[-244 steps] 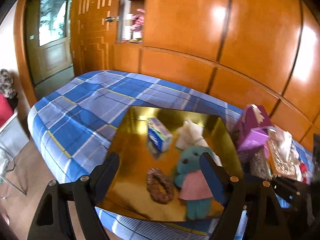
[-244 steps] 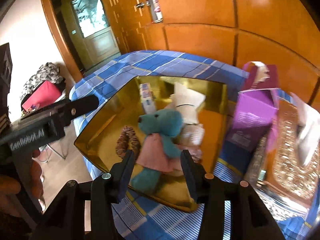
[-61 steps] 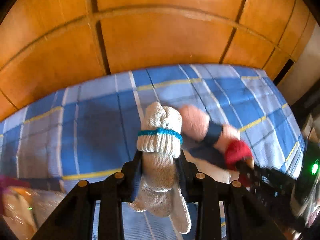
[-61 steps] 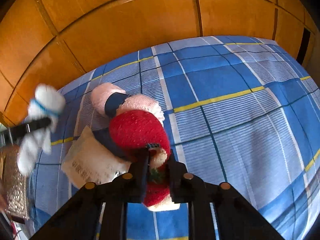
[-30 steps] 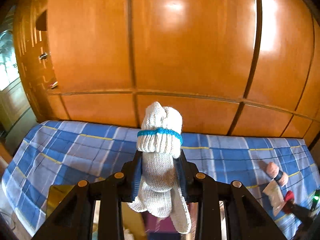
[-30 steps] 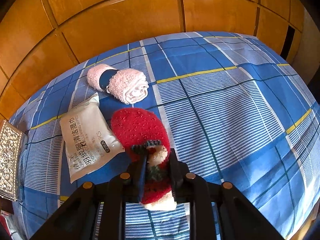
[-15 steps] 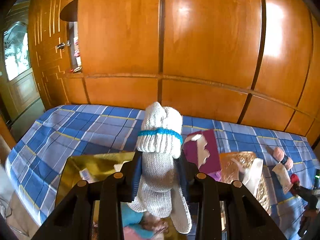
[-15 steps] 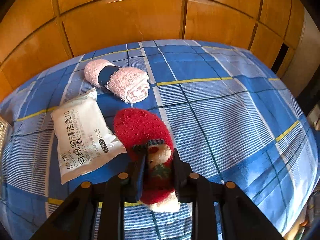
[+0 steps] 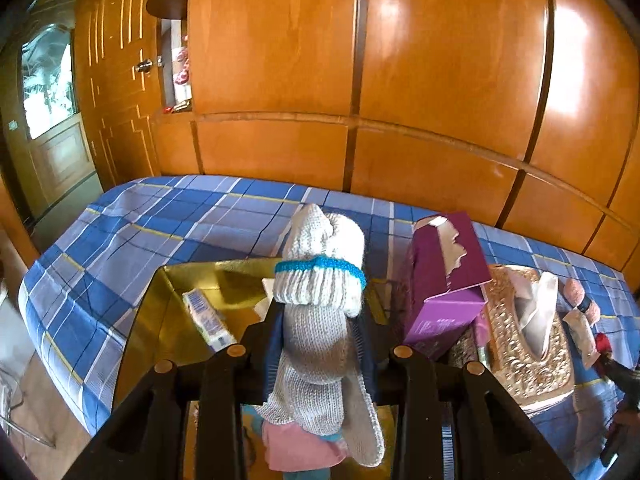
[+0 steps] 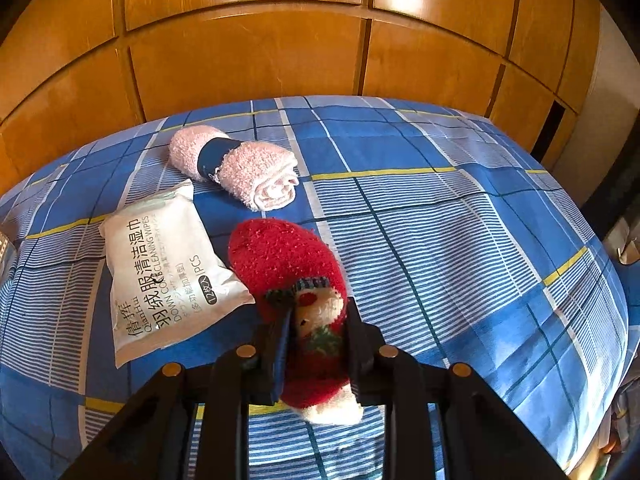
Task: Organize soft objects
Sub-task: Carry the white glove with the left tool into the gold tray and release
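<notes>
the left gripper [image 9: 320,344] pinches a rolled pair of white knit gloves [image 9: 320,280] with a blue cuff band, held in the air above the gold tray [image 9: 168,320] on the blue plaid bed [image 9: 140,220]; the tray already holds a small tissue pack [image 9: 208,320] and, low in the left view, a pink and teal soft toy [image 9: 296,448] mostly hidden behind the gloves; so part of the sorting looks done, and the gloves seem close to being dropped in, though not yet released; the right gripper [image 10: 316,344] is closed on a red christmas sock [image 10: 296,280] with a snowman patch, which seems to hang just above the bedcover, though contact cannot be told; beside it lie a white wipes packet [image 10: 160,264] and a rolled pink towel [image 10: 236,164], both untouched on the cover and well apart from the tray; a purple box [image 9: 440,280] and a gold tissue holder [image 9: 524,332] stand between; judged from this, the sock, the towel and perhaps the packet are left to move.
</notes>
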### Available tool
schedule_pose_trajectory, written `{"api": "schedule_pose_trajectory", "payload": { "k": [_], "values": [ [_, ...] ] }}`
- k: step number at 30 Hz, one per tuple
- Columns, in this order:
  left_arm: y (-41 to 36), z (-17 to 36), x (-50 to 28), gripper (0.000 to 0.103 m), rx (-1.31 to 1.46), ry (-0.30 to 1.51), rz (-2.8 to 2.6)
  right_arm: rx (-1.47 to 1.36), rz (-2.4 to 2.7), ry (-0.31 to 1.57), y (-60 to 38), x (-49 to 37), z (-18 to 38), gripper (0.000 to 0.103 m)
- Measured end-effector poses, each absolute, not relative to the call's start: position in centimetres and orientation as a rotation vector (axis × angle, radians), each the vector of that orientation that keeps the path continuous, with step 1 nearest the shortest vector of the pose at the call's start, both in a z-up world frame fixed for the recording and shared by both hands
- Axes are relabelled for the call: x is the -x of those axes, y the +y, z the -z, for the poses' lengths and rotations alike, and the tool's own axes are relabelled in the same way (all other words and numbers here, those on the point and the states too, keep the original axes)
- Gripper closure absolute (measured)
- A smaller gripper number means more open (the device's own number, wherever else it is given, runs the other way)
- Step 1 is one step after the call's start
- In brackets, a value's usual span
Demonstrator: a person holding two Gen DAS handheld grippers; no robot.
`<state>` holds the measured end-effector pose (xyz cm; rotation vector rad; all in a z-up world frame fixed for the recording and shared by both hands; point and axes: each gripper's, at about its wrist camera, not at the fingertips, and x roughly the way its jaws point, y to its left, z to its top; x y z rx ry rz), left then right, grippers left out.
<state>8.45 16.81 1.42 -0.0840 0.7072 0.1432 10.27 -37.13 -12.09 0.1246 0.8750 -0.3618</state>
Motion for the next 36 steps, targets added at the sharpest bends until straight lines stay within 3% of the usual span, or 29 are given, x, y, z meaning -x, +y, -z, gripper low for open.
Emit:
{"api": "schedule_pose_trajectory", "payload": {
  "k": [8,20,23,26,36],
  "values": [
    [19.7,1.8,-7.9,0.068,0.142,0.781,-0.193,-0.116,0.366,0.861,-36.9,-10.0,12.1,0.078],
    [29.3,5.4,-7.4,0.068,0.441,0.875,-0.308,-0.119,0.365,0.854,-36.9,-9.8,12.1,0.078],
    [29.6,5.1,-8.1,0.062,0.463,0.873,-0.303,-0.120,0.365,0.853,-37.0,-9.7,12.1,0.078],
    [29.1,4.4,-8.9,0.048,0.407,0.849,-0.307,-0.121,0.365,0.852,-36.9,-9.7,12.1,0.078],
    [29.3,4.1,-7.3,0.038,0.312,0.833,-0.417,-0.118,0.366,0.851,-36.9,-9.7,12.1,0.078]
  ]
}}
